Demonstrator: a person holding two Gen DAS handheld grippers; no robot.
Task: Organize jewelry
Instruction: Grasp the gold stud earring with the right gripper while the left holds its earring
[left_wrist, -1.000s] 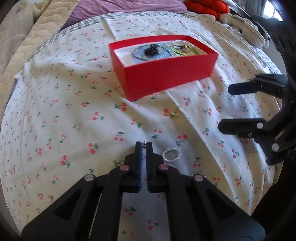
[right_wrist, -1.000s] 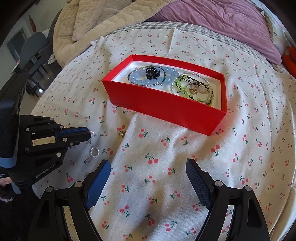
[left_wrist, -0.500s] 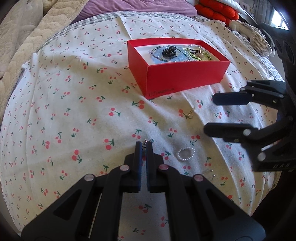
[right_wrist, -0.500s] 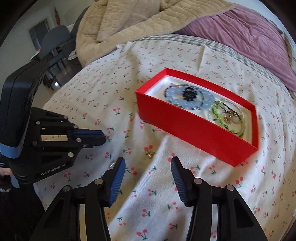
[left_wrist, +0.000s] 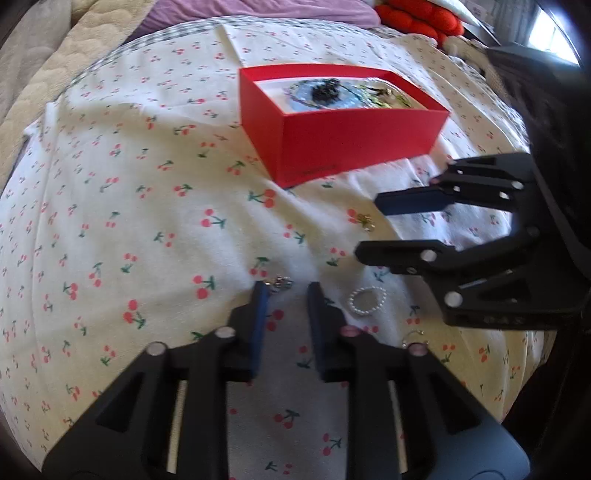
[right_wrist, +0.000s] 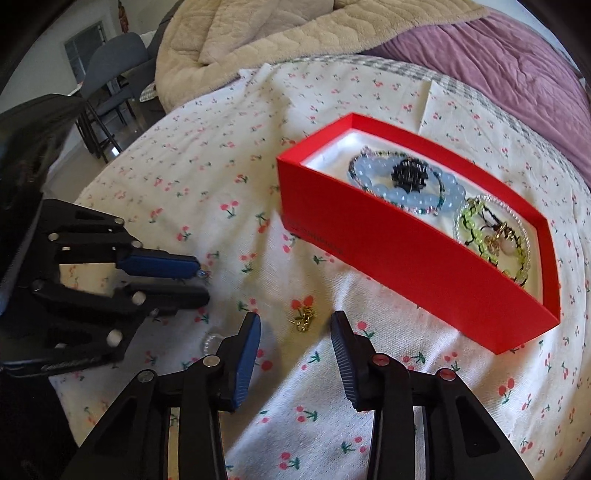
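Red cardboard box (right_wrist: 417, 258) on cherry-print cloth (left_wrist: 147, 229), two bead bracelets inside (blue, green). Gold earring (right_wrist: 306, 318) just ahead of spread right gripper (right_wrist: 293, 328). Pearl ring (left_wrist: 366, 301) beside left gripper (left_wrist: 286, 295), also parted, silver charm (left_wrist: 282, 283) at its tips.

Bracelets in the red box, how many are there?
2 for sure: a blue bead bracelet at the box's left end, and a green bead bracelet at its right end. Thinner strands tangle with both, so more may hide.
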